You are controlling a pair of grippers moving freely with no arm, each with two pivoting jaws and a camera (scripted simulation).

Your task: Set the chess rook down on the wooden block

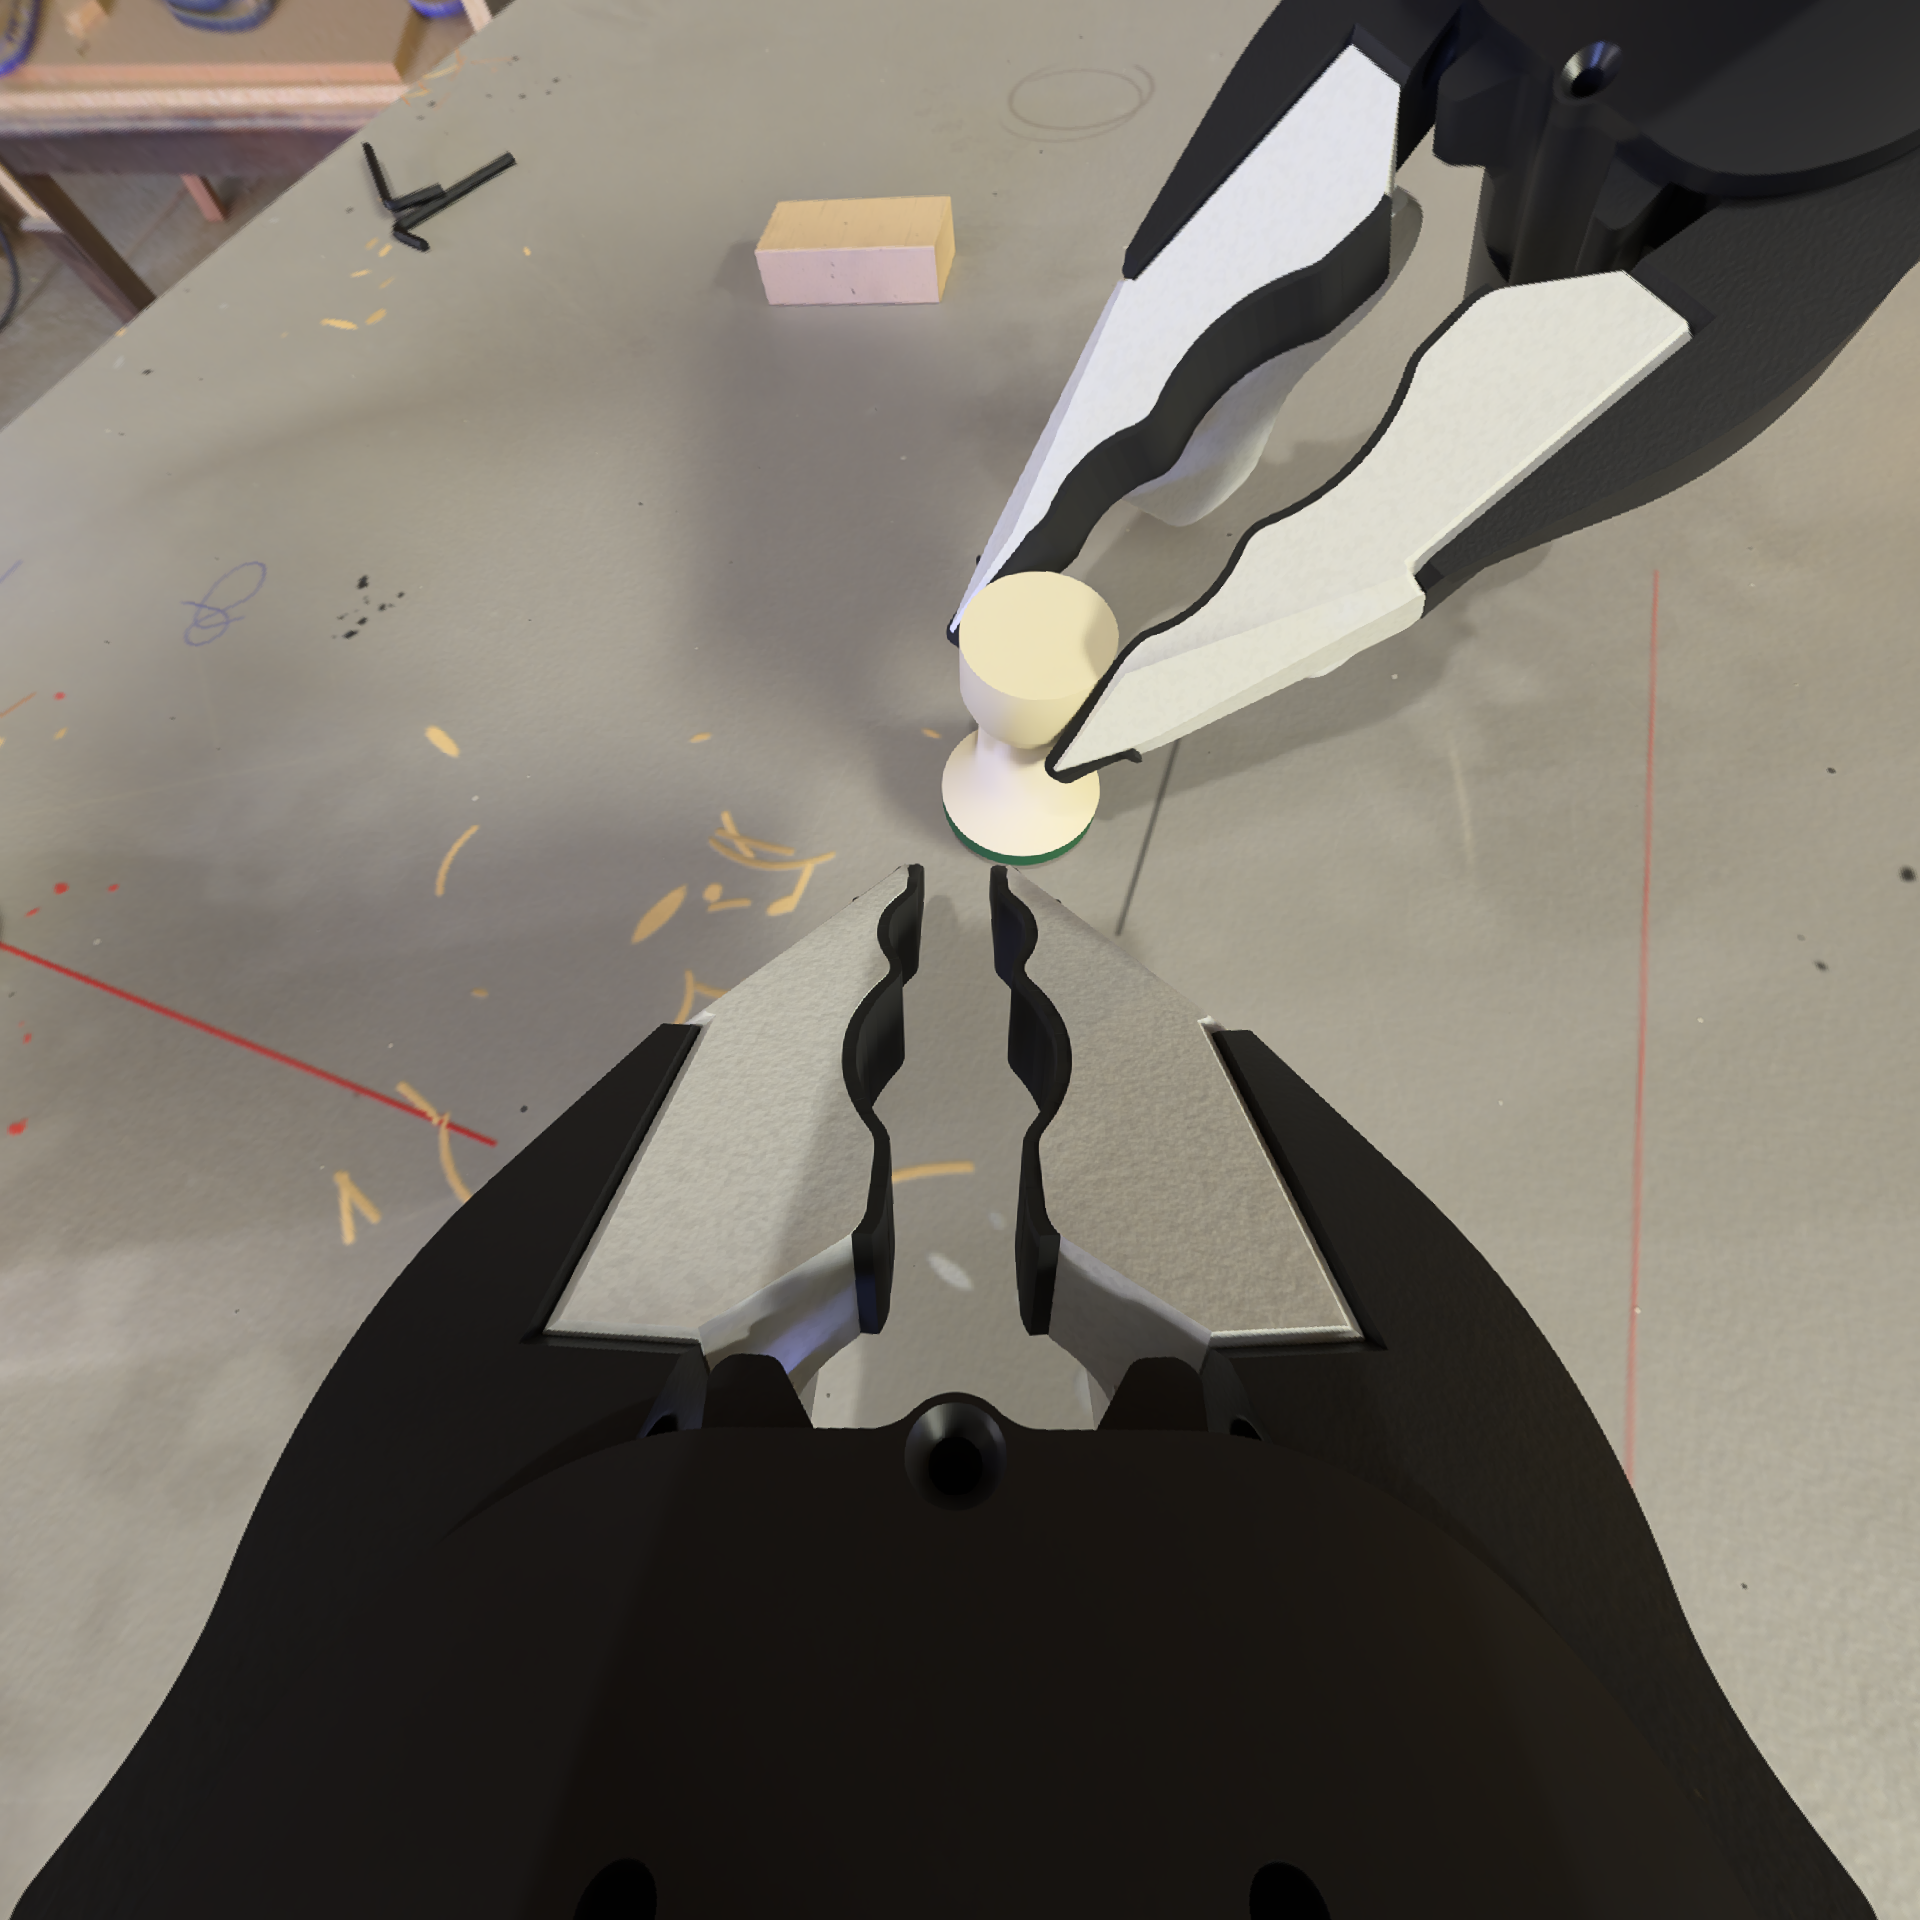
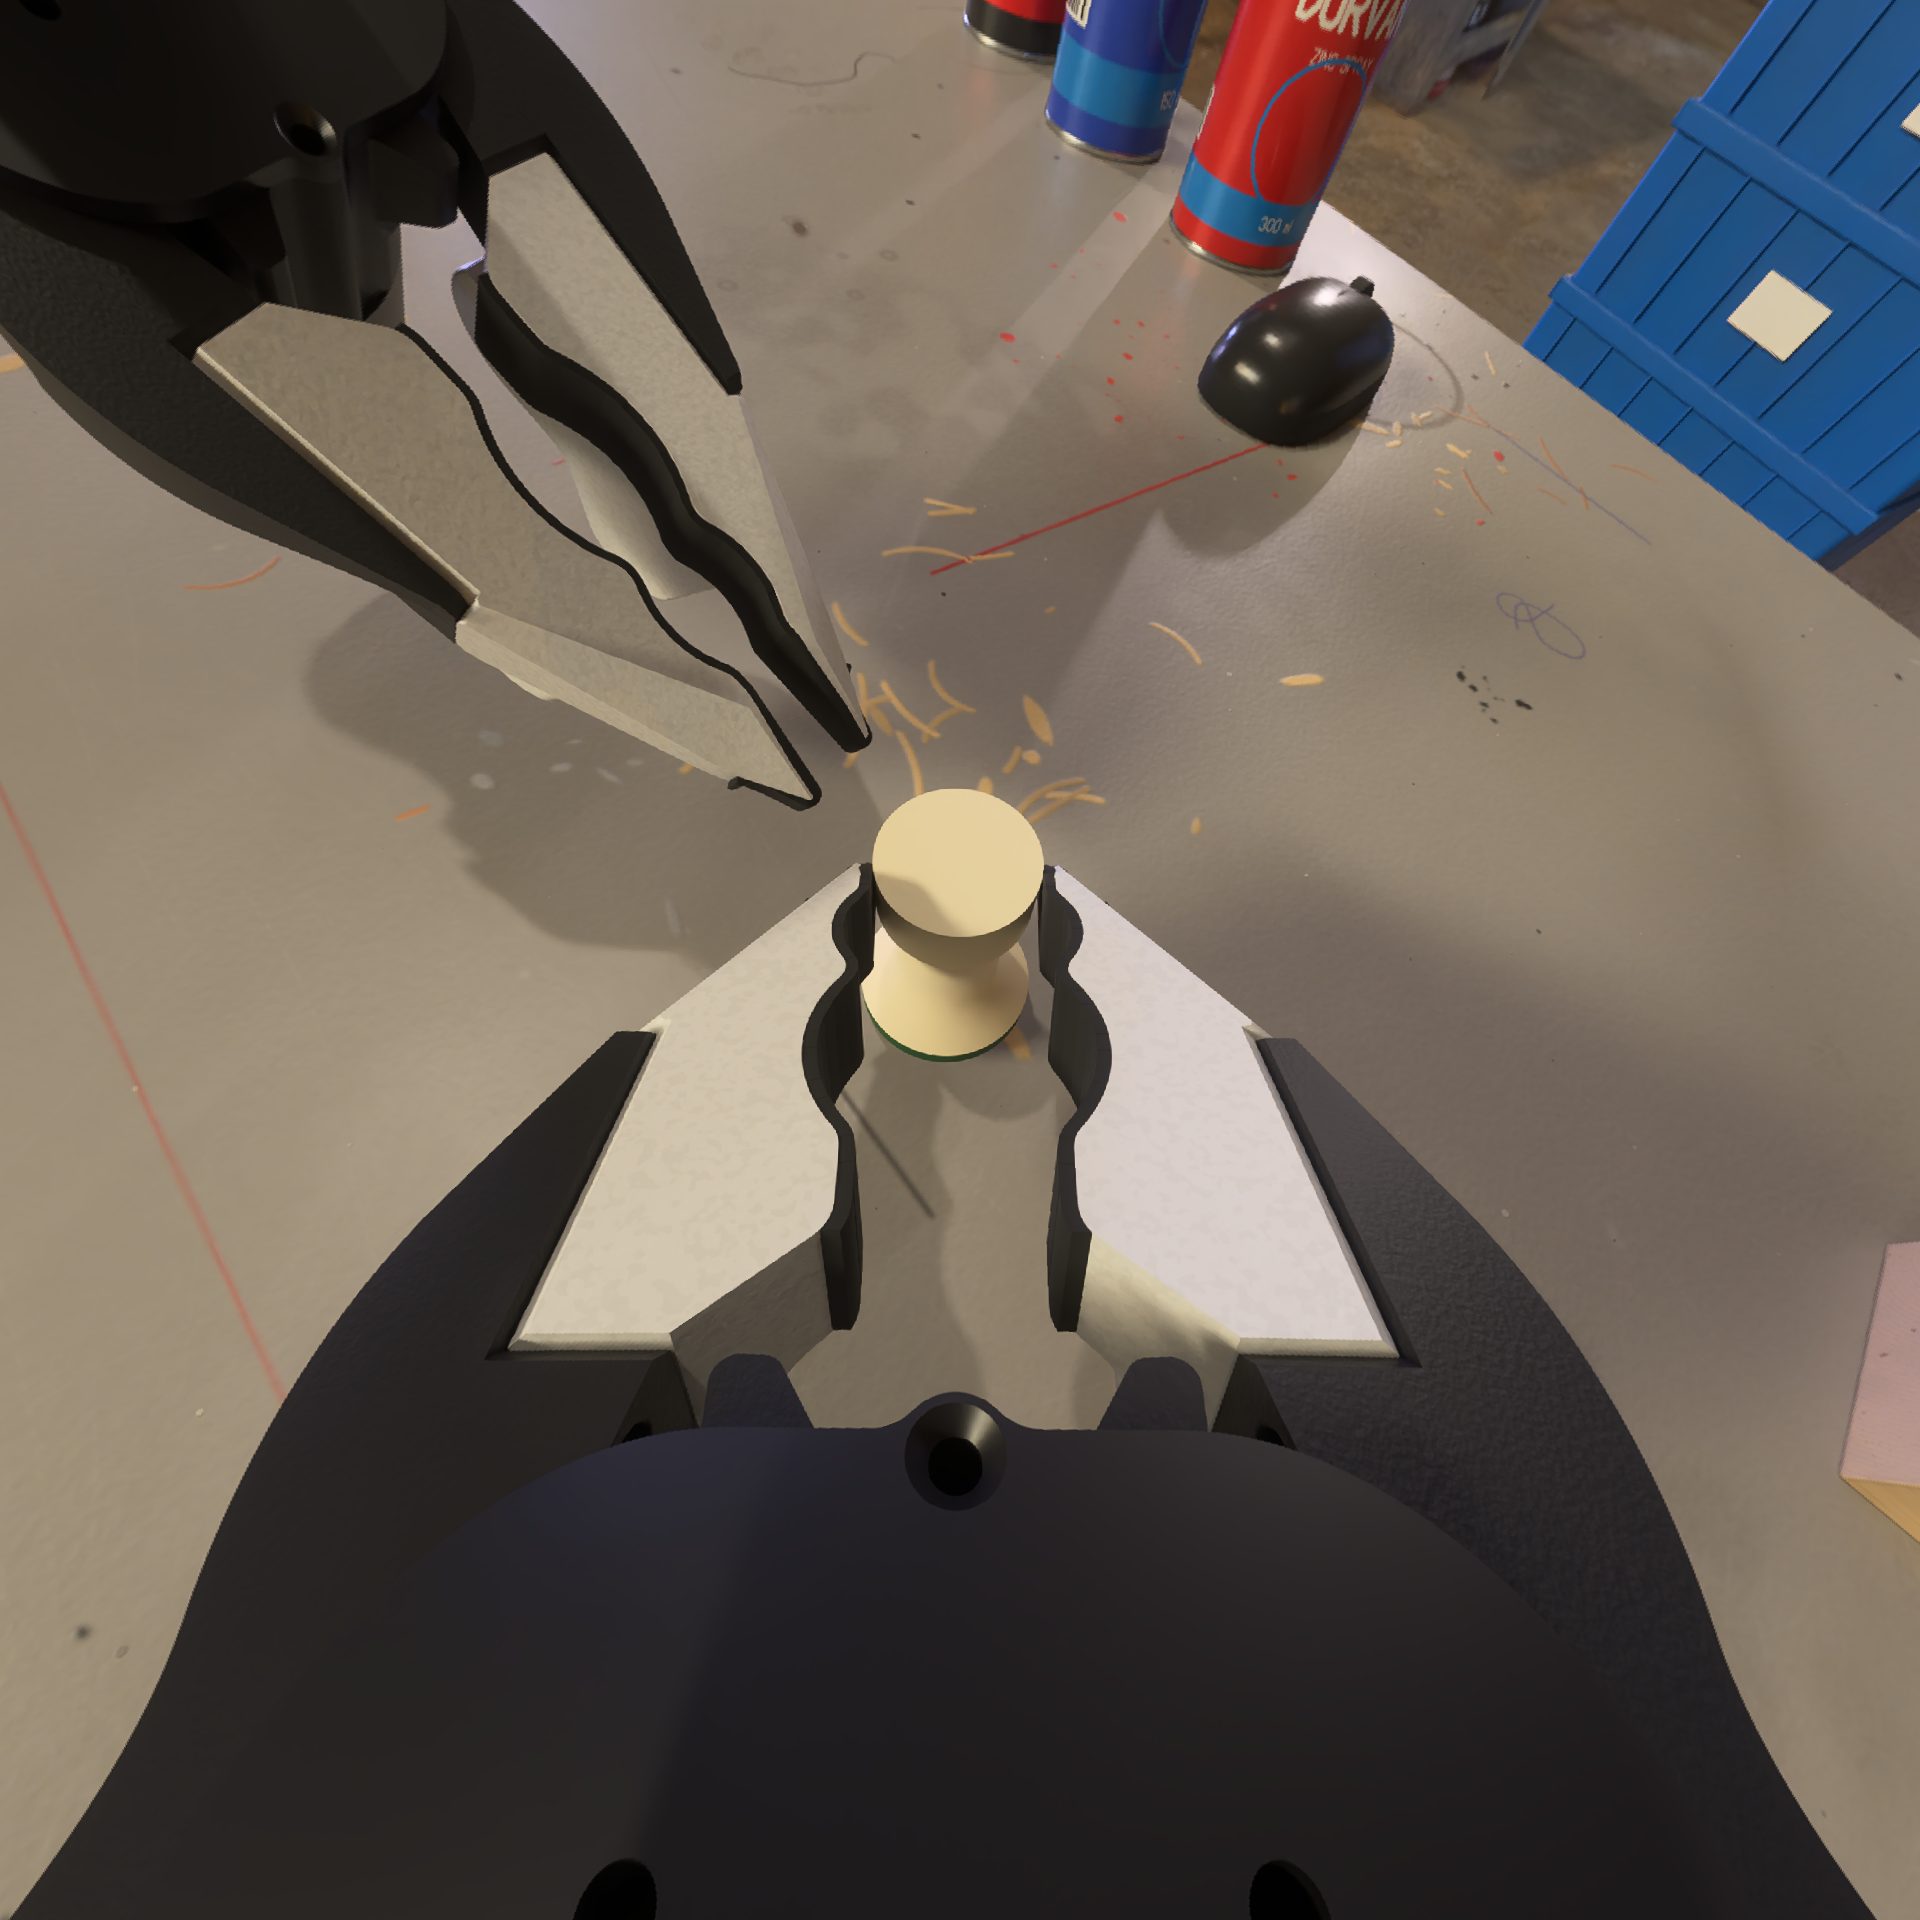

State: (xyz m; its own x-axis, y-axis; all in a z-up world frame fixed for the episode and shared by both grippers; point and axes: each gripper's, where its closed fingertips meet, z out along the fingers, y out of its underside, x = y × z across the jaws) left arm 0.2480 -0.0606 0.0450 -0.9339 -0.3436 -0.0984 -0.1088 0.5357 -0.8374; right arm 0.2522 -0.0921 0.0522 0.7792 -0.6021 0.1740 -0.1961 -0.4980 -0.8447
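Left wrist view: wooden block (image 1: 854, 249) lying flat on the tabletop (image 1: 416, 623) at about 12 o'clock, long axis running 9 to 3, well apart from everything else; left claw (image 1: 956, 878) at bottom centre, fingers parted by only a narrow gap, holding nothing, tips just short of the rook's base; chess rook (image 1: 1023, 717) standing upright just beyond those tips, at about 1 o'clock from them, green felt foot apparently on the tabletop; right claw (image 1: 1023, 686) reaching in from 2 o'clock, fingertips either side of the rook's head and waist. Right wrist view: left claw (image 2: 831, 769) at 10 o'clock, nearly closed and empty; rook between the right claw's fingers, which sit close against its head, though firm contact not certain. Judged: right claw the nearer, already around the piece; carry towards the block, lying up and to the left of the rook in the left wrist view. Count: one rook, one block, two claws.
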